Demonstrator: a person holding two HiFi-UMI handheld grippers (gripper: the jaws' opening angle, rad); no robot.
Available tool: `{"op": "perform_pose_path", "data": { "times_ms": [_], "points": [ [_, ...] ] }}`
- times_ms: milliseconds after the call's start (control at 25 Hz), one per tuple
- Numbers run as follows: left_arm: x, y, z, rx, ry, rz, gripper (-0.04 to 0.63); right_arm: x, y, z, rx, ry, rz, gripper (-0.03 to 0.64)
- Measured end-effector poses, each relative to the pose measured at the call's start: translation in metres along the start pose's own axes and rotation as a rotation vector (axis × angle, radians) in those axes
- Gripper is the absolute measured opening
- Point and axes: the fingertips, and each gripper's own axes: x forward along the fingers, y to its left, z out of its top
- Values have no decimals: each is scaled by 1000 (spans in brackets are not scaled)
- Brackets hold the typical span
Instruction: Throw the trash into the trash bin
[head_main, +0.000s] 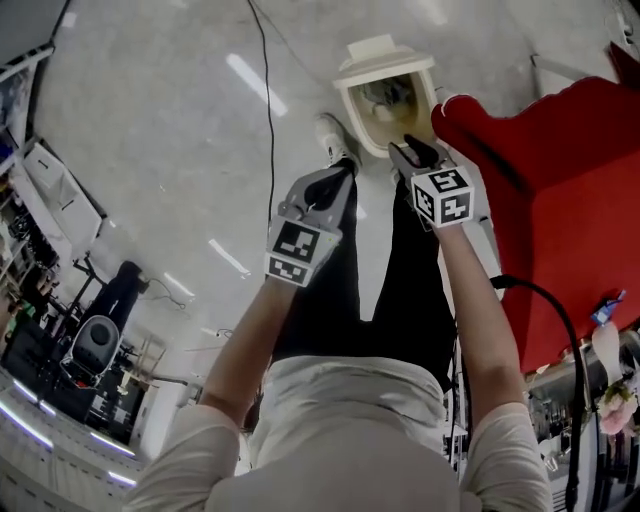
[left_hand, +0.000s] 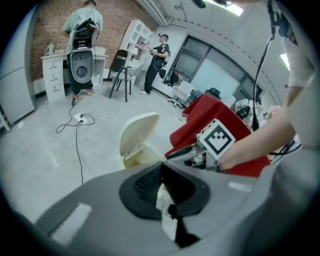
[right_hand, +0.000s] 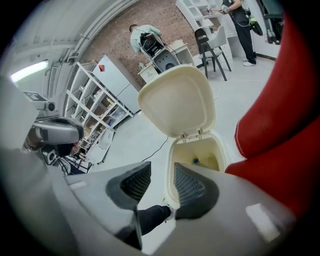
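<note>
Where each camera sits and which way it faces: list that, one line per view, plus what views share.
Head view: on the person's head, facing steeply down at the cream plastic trash bin, lid up; shows forearms, black-trousered legs, left tool, right tool.
Left gripper view: rides the left tool, looks along jaws shut on a white paper scrap toward the bin; shows the right tool.
Right gripper view: rides the right tool, looks between parted, empty jaws into the bin; shows a leg.
Shared: all show the bin.
</note>
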Motion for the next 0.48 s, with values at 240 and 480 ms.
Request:
{"op": "perform_pose_path", "data": {
  "times_ms": [240, 480],
  "points": [
    [-35, -18, 44, 8, -25, -8, 5, -49, 28, 48, -49, -41, -10, 86],
    [-76, -55, 84, 31, -35, -40, 5, -119, 63, 84, -59, -115, -27, 55]
  ]
}}
